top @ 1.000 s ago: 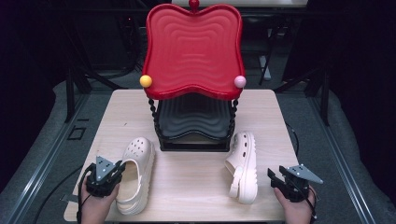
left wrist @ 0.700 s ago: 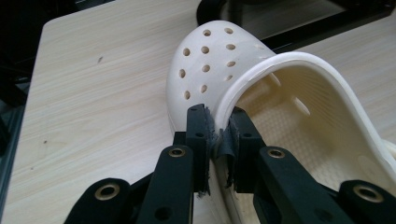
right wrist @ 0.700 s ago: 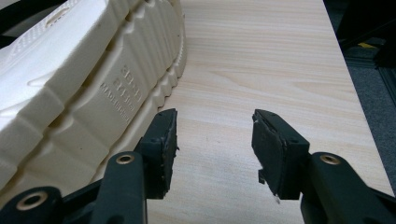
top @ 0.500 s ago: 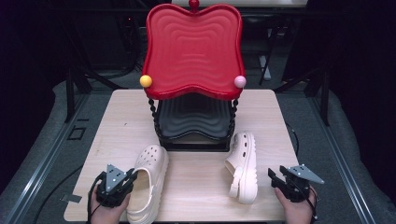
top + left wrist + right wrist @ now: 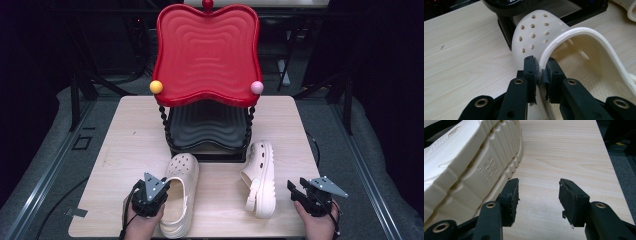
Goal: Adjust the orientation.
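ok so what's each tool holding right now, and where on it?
Left tool is shut on the left clog, pinching the rim of its foot opening. Right tool is open on nothing, beside the right clog, which lies on its side.

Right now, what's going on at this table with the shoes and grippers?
A person holds a gripper in each hand. The left gripper is clamped on the side rim of the left clog, which lies sole-down in front of the red and black rack. The right gripper is open and empty beside the right clog, which lies tipped on its side on the table.
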`<action>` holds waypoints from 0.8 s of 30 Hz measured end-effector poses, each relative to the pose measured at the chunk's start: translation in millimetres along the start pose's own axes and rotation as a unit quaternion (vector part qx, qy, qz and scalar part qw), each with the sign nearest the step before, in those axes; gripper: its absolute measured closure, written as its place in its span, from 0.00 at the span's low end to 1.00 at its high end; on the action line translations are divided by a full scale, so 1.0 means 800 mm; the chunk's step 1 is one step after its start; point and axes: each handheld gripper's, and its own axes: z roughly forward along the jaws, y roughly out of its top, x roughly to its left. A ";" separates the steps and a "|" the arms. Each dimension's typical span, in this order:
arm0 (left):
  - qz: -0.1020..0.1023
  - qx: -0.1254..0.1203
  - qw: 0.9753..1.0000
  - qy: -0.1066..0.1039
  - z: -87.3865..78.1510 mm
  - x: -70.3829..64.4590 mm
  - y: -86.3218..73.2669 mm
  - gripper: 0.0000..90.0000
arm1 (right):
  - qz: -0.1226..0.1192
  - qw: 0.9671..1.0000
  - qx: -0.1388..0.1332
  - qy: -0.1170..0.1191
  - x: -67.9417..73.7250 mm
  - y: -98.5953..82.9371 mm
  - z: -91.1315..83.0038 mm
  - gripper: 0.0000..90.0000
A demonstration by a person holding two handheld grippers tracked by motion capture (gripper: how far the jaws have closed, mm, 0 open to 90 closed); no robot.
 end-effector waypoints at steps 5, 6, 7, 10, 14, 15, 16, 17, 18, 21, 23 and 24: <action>-0.005 0.000 1.000 0.001 0.006 -0.009 0.001 0.90 | -0.001 1.000 -0.001 0.000 0.000 0.000 0.000 0.56; -0.008 0.002 1.000 -0.002 0.009 -0.012 0.000 0.90 | -0.001 1.000 0.000 0.000 0.000 0.000 0.000 0.56; -0.008 0.002 1.000 -0.002 0.009 -0.012 0.000 0.90 | -0.001 1.000 0.000 0.000 0.000 0.000 0.000 0.56; -0.013 -0.004 1.000 0.000 0.014 -0.018 0.001 0.89 | 0.000 1.000 -0.001 0.002 0.000 0.001 0.000 0.56; -0.008 -0.009 1.000 0.001 0.016 -0.024 0.001 0.88 | -0.001 1.000 -0.002 0.002 0.001 0.001 0.000 0.56; -0.010 -0.010 1.000 -0.004 0.016 -0.024 0.000 0.87 | -0.001 1.000 -0.002 0.001 0.001 0.001 0.000 0.56; -0.010 -0.010 1.000 -0.004 0.016 -0.024 0.000 0.86 | -0.001 1.000 -0.002 0.001 0.001 0.001 0.000 0.56; -0.013 -0.011 1.000 -0.006 0.016 -0.024 0.000 0.86 | -0.001 1.000 -0.002 0.001 0.001 0.001 0.000 0.56; -0.014 -0.012 1.000 -0.009 0.015 -0.024 0.000 0.85 | -0.001 1.000 -0.001 0.001 0.001 0.001 0.000 0.56; -0.017 -0.014 0.999 -0.032 0.014 -0.021 0.001 0.80 | -0.007 1.000 -0.002 0.000 0.002 0.001 -0.001 0.56; -0.020 -0.019 0.999 -0.046 0.010 -0.018 0.003 0.77 | -0.007 1.000 -0.006 0.000 0.004 0.002 -0.002 0.56; -0.020 -0.019 0.999 -0.046 0.010 -0.018 0.003 0.76 | -0.010 1.000 -0.008 -0.001 0.005 0.003 -0.002 0.56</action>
